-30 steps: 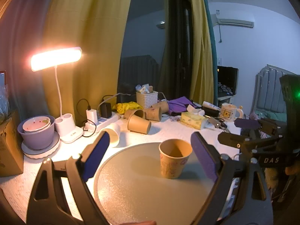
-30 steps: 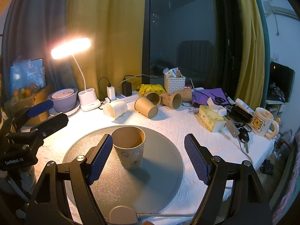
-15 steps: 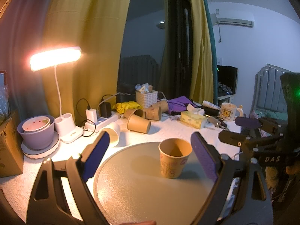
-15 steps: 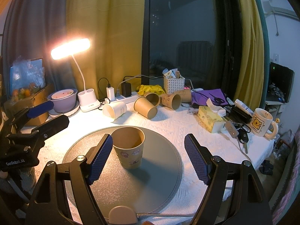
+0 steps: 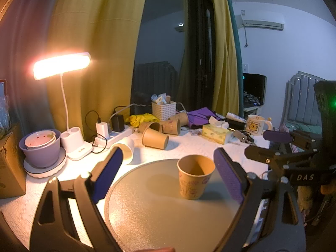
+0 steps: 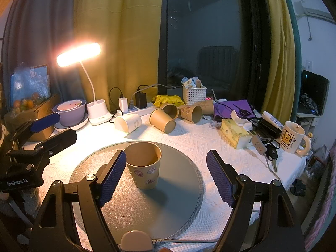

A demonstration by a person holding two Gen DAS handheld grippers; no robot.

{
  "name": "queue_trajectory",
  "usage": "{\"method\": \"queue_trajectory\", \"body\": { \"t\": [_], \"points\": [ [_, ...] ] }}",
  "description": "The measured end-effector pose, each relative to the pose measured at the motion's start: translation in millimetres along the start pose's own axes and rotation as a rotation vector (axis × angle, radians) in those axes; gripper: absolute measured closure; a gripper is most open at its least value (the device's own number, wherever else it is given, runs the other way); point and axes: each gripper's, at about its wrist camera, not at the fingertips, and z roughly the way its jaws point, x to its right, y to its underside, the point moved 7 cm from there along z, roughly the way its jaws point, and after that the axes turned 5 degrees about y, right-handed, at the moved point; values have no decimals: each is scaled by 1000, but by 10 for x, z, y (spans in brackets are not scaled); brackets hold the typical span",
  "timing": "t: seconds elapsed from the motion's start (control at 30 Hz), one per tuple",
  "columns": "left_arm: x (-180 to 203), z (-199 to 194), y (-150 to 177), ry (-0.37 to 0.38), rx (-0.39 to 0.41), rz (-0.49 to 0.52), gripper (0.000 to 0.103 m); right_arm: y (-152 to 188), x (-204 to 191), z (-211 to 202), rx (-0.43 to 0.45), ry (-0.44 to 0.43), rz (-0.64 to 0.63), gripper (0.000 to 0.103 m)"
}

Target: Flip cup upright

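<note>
Left wrist view: we see the left gripper with jaws spread wide, holding nothing. The paper cup stands upright, mouth up, on the round grey mat, between the two pads but nearer the right one; whether it touches that pad we cannot tell. The right gripper shows at the right edge, side on, over the bench edge; its jaws look parted, and part of it is cut off by the frame. Behind the mat lie several tipped paper cups and a white cup on its side. The lit desk lamp blows out the left side. A fingertip shape at the bottom edge is cut off, hard to make out.

Right wrist view: right gripper jaws wide apart, gripping nothing. The cup sits upright on the mat, just beside the left pad, well apart from the right pad; contact with the left pad unclear. The left gripper comes in from the left, jaws parted, empty. Further back we note the tissue box, a bear mug, keys and a white basket. A rounded beige object at the bottom edge is cropped, unidentifiable.
</note>
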Motion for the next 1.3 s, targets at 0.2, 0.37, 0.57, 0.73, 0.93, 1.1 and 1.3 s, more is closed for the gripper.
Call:
{"method": "queue_trajectory", "body": {
  "t": [0.2,0.37,0.57,0.73,0.93,1.1,1.3],
  "points": [
    [1,-1,-1,0,0,1,14,2,-5,1,-1,0,0,21],
    [-2,4,0,-1,0,0,14,6,15,3,-2,0,2,21],
    [-1,-1,-3,0,0,2,14,9,42,6,-3,1,3,21],
    [-3,-2,-2,1,0,1,14,7,39,6,-2,2,2,21],
    [-4,-1,0,0,1,1,14,10,51,5,-2,2,1,22],
    [-2,-3,-1,1,0,1,14,9,44,7,-2,2,2,22],
    [-5,-3,-2,0,0,1,14,11,47,9,-2,2,2,22]
  ]
}}
